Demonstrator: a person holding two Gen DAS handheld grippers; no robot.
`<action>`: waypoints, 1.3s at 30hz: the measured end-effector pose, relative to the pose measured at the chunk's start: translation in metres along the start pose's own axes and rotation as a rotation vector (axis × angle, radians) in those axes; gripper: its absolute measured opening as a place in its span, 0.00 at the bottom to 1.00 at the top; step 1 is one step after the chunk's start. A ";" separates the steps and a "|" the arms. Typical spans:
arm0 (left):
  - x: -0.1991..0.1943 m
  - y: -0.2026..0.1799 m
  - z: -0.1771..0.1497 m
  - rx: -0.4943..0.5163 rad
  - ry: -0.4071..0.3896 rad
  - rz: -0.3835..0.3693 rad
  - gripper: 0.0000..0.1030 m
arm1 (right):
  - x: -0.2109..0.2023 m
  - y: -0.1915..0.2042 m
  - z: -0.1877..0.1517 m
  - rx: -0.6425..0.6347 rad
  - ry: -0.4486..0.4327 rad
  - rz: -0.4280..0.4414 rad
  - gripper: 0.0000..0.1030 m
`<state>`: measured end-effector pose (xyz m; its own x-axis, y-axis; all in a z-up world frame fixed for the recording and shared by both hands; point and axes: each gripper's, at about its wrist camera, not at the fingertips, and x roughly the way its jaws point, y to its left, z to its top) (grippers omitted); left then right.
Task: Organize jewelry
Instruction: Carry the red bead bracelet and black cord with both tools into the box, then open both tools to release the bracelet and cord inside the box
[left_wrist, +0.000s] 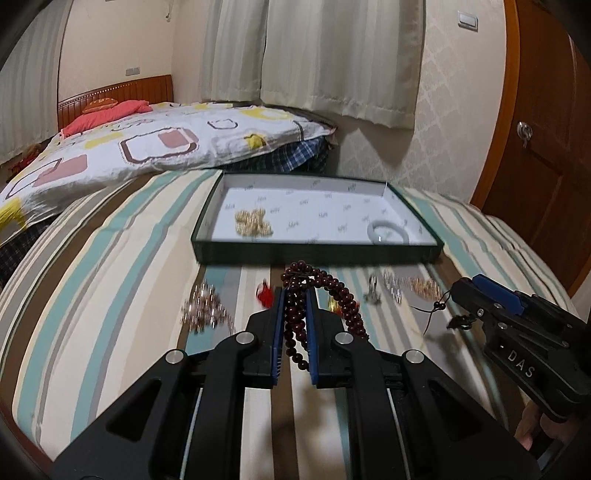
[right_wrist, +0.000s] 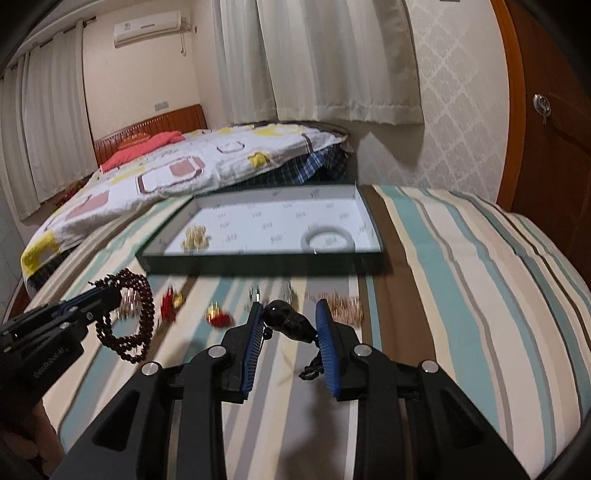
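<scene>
My left gripper (left_wrist: 295, 295) is shut on a dark red bead necklace (left_wrist: 325, 291) and holds it above the striped bed; it also shows in the right wrist view (right_wrist: 107, 295) with the beads (right_wrist: 136, 325) hanging in a loop. My right gripper (right_wrist: 290, 308) is shut on a black carved pendant (right_wrist: 290, 319) with a dark cord; it also shows in the left wrist view (left_wrist: 461, 291). A dark green tray (left_wrist: 317, 254) with a white lining holds gold jewelry (left_wrist: 253, 221) and a white bangle (left_wrist: 389, 230). The tray lies just beyond both grippers.
Loose jewelry lies on the striped cover before the tray: a silvery chain (left_wrist: 203, 306), red charms (right_wrist: 218, 317), small silver pieces (left_wrist: 391, 286), a gold chain (right_wrist: 343, 304). A patterned quilt (left_wrist: 129, 147) lies far left. A wooden door (left_wrist: 546, 166) stands right.
</scene>
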<state>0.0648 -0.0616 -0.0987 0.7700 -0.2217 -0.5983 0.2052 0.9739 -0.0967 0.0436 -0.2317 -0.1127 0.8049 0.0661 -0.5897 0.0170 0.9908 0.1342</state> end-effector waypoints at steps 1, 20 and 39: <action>0.002 -0.001 0.007 0.002 -0.012 0.000 0.11 | 0.001 0.000 0.006 -0.003 -0.011 0.000 0.29; 0.075 -0.006 0.095 0.016 -0.101 0.022 0.11 | 0.057 0.013 0.094 -0.047 -0.139 0.039 0.29; 0.175 0.003 0.075 0.014 0.140 0.060 0.11 | 0.153 0.014 0.071 -0.054 0.106 0.058 0.29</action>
<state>0.2453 -0.1006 -0.1441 0.6895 -0.1532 -0.7079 0.1707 0.9842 -0.0467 0.2090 -0.2162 -0.1443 0.7367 0.1327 -0.6631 -0.0618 0.9897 0.1293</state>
